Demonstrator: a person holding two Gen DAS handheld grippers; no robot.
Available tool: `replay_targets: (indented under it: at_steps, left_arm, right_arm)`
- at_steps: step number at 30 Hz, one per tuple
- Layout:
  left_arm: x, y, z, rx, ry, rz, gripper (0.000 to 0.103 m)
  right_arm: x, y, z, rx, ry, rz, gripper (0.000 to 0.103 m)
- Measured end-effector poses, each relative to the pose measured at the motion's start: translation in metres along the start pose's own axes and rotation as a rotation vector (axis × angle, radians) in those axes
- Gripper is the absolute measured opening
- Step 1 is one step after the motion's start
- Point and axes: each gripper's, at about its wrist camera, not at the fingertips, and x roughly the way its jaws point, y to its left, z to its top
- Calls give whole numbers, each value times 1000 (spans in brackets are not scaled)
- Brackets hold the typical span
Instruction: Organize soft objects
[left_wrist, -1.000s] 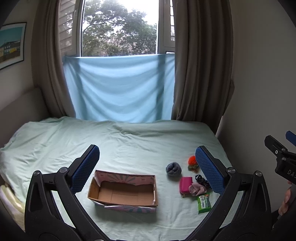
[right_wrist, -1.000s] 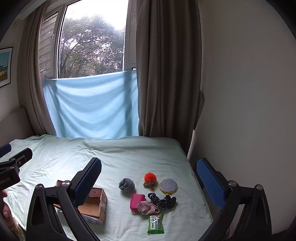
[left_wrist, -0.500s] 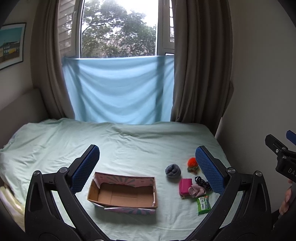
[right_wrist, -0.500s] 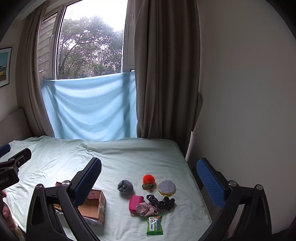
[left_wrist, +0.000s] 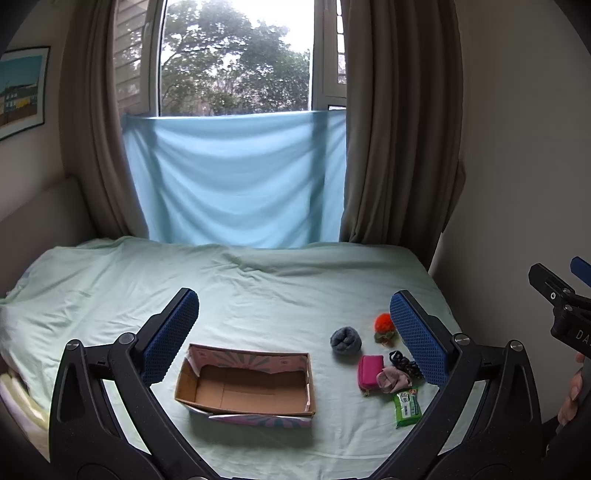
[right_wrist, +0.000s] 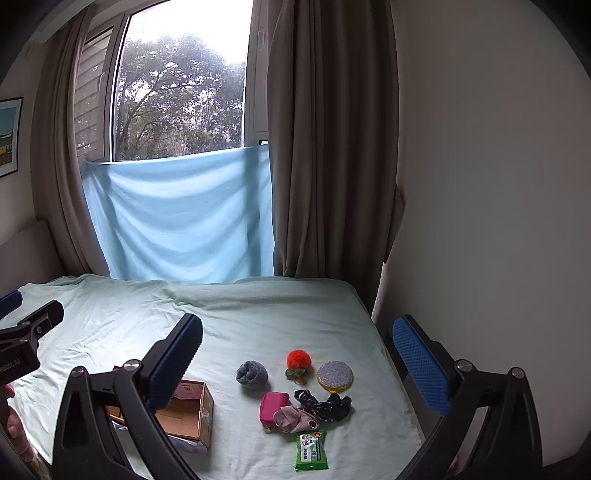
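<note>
Both the left gripper (left_wrist: 295, 332) and the right gripper (right_wrist: 295, 358) are held wide open above the bed (left_wrist: 258, 288), with nothing gripped. An open cardboard box (left_wrist: 245, 384) is seen on the sheet. Grouped to its right are a grey sock ball (right_wrist: 252, 374), an orange pompom (right_wrist: 298, 360), a pink pouch (right_wrist: 274, 405), a black scrunchie (right_wrist: 325, 404), a round glittery compact (right_wrist: 335, 374) and a green tissue pack (right_wrist: 311, 451).

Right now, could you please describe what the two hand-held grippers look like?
Both the left hand-held gripper and right hand-held gripper have glossy black plastic frames with silver screws and two fingers faced with blue dimpled rubber pads. White lettering marks each body; no cables show.
</note>
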Motion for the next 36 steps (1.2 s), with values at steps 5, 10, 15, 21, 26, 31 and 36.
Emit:
replay_targets:
  at_steps: [5, 10, 15, 21, 26, 31, 36]
  left_arm:
    - [0, 0, -1, 1, 0, 0, 102]
    - [2, 2, -1, -3, 3, -2, 102]
    - [2, 3, 0, -2, 3, -4, 102]
    - [3, 3, 0, -1, 0, -6, 102]
    - [4, 4, 0, -4, 3, -6, 102]
    - [5, 4, 1, -1, 7, -2, 102]
    - [9, 9, 3, -1, 27, -3, 102]
  right_arm:
    - [0, 0, 1, 0, -1, 0, 103]
    - [1, -1, 1, 13, -3, 7, 103]
    - [2, -1, 1, 6, 1, 11, 103]
    - [-1, 3, 2, 5, 1, 15, 103]
    - [-1, 2, 2, 4, 1, 15, 103]
    - [0, 4, 2, 5, 6, 13, 103]
    - [1, 8, 4, 12, 17, 4, 103]
